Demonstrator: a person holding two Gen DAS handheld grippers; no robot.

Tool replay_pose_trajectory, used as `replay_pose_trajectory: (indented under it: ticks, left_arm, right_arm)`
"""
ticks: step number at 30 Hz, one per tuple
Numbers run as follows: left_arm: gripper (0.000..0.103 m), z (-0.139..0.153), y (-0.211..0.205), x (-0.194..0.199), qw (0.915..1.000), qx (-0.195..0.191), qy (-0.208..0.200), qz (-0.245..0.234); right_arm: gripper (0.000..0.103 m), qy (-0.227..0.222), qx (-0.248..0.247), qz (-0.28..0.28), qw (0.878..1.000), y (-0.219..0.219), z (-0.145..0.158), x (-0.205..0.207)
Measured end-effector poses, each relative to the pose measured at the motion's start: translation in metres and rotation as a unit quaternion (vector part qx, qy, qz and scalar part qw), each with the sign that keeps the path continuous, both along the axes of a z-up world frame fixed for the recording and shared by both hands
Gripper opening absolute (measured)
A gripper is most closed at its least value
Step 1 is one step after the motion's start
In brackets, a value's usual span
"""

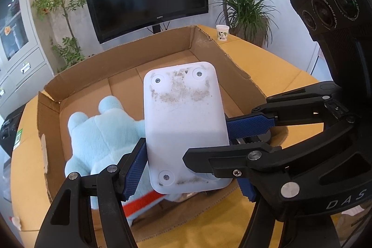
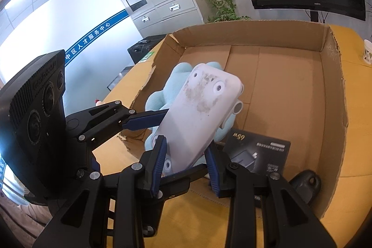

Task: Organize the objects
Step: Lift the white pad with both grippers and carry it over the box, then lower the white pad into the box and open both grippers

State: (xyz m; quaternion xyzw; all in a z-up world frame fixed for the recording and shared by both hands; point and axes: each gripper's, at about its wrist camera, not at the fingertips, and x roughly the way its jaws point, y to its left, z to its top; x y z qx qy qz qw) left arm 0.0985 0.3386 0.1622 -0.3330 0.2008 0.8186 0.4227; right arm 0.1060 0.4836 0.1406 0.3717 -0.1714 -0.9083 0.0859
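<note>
Both my tongs are clamped on the same thing: the white, rounded-rectangular plastic housing [image 1: 183, 122], held with its scuffed, screw-holed underside toward the cameras. My left tongs [image 1: 183, 155] press their blue ribbed pads on its two long sides near the lower end; my right tongs [image 2: 186, 159] pinch the near end, with jaws set much narrower than the left pair. The housing hangs tilted above the near-left part of the shallow open brown cardboard box [image 2: 330, 66], clear of the floor of the box as far as I can judge. Directly beneath it lies the pale blue plush toy [image 1: 97, 131], and to the right on the box floor a flat black printed carton [image 2: 262, 152]. The box sits on the yellow desk [image 1: 274, 76], with a white paper cup [image 1: 222, 32] beyond its far corner. Step in hand, by my reading: carrying the housing over the box for placement. The next move calls for shifting toward the bare floor on the far right, levelling, lowering, then releasing both pairs together so that it does not tip onto the plush.
</note>
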Motion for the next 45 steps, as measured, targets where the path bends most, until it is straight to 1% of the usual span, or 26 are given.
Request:
replay_pose_trajectory:
  ticks: [14, 22, 27, 34, 39, 42, 45]
  left_arm:
    - [0.069, -0.009, 0.027, -0.033, 0.9999, -0.011, -0.011, -0.001]
    - [0.069, -0.014, 0.044, -0.050, 0.9997, -0.017, -0.015, -0.005]
    - [0.069, -0.018, 0.057, -0.062, 0.9995, -0.029, -0.012, -0.007]
    - [0.069, -0.029, 0.068, -0.074, 0.9992, -0.032, -0.023, -0.005]
    - [0.069, -0.036, 0.075, -0.076, 0.9989, -0.032, -0.030, -0.018]
    - [0.069, -0.041, 0.077, -0.079, 0.9986, -0.035, -0.036, -0.019]
    - [0.069, -0.048, 0.078, -0.081, 0.9983, -0.037, -0.042, -0.018]
  right_arm:
    - [0.031, -0.009, 0.007, -0.008, 1.000, 0.021, -0.006, -0.025]
    - [0.031, -0.013, 0.002, -0.016, 1.000, 0.034, -0.010, -0.038]
    - [0.031, -0.015, -0.001, -0.024, 1.000, 0.041, -0.011, -0.047]
    - [0.031, -0.021, 0.003, -0.027, 0.999, 0.048, -0.019, -0.058]
    - [0.031, -0.021, 0.001, -0.021, 1.000, 0.048, -0.023, -0.063]
    - [0.031, -0.022, 0.007, -0.022, 0.999, 0.048, -0.026, -0.065]
    - [0.031, -0.031, 0.002, -0.023, 0.999, 0.050, -0.032, -0.067]
